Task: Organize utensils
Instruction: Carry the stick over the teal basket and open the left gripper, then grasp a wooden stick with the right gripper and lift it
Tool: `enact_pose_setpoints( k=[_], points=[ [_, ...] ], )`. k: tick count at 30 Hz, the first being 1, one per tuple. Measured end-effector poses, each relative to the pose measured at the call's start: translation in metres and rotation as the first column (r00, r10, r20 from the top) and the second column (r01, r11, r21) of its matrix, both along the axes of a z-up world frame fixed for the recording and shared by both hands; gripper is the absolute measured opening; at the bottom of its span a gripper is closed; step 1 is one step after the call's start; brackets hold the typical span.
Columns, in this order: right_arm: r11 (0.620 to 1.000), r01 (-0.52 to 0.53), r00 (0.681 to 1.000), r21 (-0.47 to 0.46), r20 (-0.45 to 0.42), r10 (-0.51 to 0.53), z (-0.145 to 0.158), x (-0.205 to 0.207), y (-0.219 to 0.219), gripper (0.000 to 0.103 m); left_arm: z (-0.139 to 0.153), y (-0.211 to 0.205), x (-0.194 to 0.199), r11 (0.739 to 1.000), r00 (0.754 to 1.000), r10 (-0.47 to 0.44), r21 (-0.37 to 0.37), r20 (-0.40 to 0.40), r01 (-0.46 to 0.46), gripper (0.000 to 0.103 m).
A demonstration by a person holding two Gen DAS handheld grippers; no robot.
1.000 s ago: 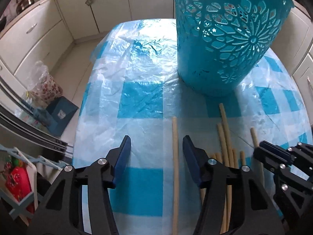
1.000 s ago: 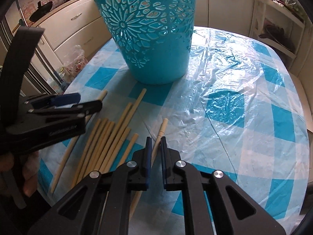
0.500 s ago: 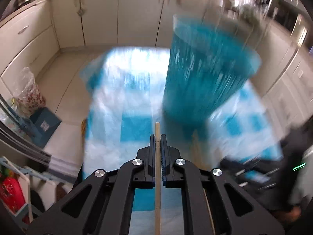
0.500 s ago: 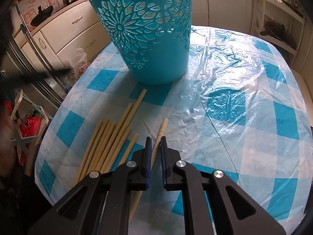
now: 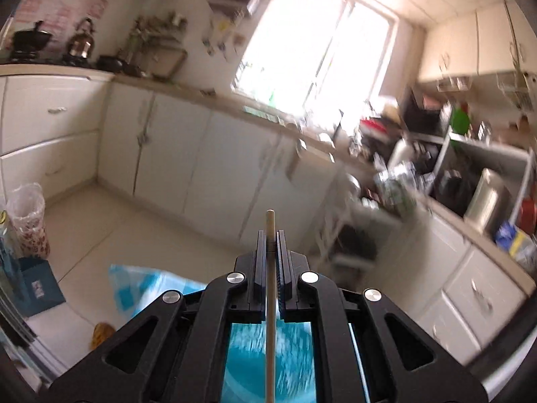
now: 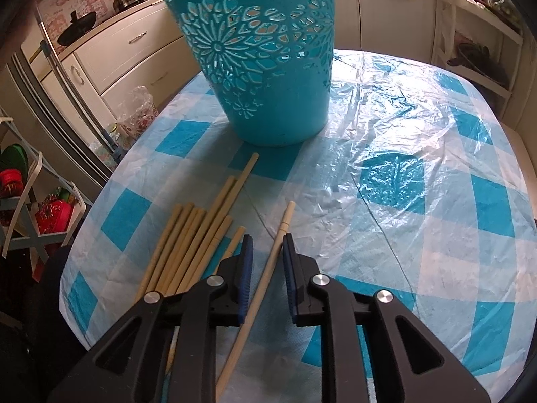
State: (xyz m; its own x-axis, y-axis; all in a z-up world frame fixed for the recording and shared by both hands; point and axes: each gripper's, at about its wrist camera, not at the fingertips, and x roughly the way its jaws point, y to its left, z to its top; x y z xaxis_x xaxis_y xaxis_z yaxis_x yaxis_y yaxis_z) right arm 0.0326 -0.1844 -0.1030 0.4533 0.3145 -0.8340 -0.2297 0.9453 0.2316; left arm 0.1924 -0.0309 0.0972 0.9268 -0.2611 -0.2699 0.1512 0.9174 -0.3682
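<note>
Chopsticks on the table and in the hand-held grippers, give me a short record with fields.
left hand-held gripper: shut on one chopstick
right hand-held gripper: jaws just opening, single chopstick lying between them, not pinched
pile: chopstick bundle on the checked tablecloth
container: teal basket, upright, behind the bundle
</note>
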Motion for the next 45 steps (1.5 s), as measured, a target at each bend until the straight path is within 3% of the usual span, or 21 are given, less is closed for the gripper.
enact_pose_setpoints(
  k=[5,10,20,23,25,28,31,35,41,45],
  points=[
    [1.0,-0.011,1.0,-0.004,0.008,0.011,0.0,0.0,0.001,0.02,-0.006,-0.026,0.032,0.997,0.996,0.074,0.023,0.042,-0.075,0.005],
    [1.0,-0.019,1.0,0.001,0.008,0.019,0.0,0.001,0.001,0.022,-0.033,-0.033,0.06,0.995,0.997,0.079,0.056,-0.021,-0.077,0.005],
    [1.0,-0.028,1.0,0.005,0.003,0.028,0.0,0.002,0.0,0.023,-0.066,-0.034,0.051,0.982,0.993,0.074,0.181,-0.095,-0.056,0.007],
    [0.999,-0.02,1.0,0.037,-0.014,0.02,-0.001,0.002,-0.006,0.023,-0.072,-0.032,0.044,0.975,0.988,0.073,0.217,-0.137,-0.042,0.024],
    [0.997,-0.004,0.999,0.072,-0.031,0.006,-0.001,0.003,-0.012,0.023,-0.074,-0.026,0.029,0.967,0.985,0.101,0.246,-0.137,-0.065,0.056],
    [0.995,0.012,0.999,0.099,-0.045,-0.008,-0.002,0.002,-0.017,0.023,-0.072,-0.013,-0.001,0.961,0.987,0.12,0.262,-0.109,-0.087,0.068],
    [0.998,0.008,0.999,0.068,-0.041,-0.005,0.0,0.001,-0.012,0.023,-0.076,0.007,-0.031,0.963,0.986,0.129,0.249,-0.109,-0.098,0.076],
    [0.999,0.021,0.998,0.029,-0.056,-0.019,0.001,0.002,-0.008,0.023,-0.09,0.032,-0.058,0.964,0.984,0.145,0.239,-0.106,-0.116,0.079],
    [0.992,0.023,0.998,-0.127,-0.059,-0.031,0.004,-0.004,0.008,0.02,-0.128,0.059,-0.063,0.968,0.972,0.166,0.217,-0.165,-0.129,0.079],
    [0.979,0.004,0.999,-0.202,-0.034,-0.011,0.003,-0.011,0.016,0.008,-0.147,0.068,-0.066,0.97,0.968,0.175,0.2,-0.18,-0.139,0.079]
  ],
)
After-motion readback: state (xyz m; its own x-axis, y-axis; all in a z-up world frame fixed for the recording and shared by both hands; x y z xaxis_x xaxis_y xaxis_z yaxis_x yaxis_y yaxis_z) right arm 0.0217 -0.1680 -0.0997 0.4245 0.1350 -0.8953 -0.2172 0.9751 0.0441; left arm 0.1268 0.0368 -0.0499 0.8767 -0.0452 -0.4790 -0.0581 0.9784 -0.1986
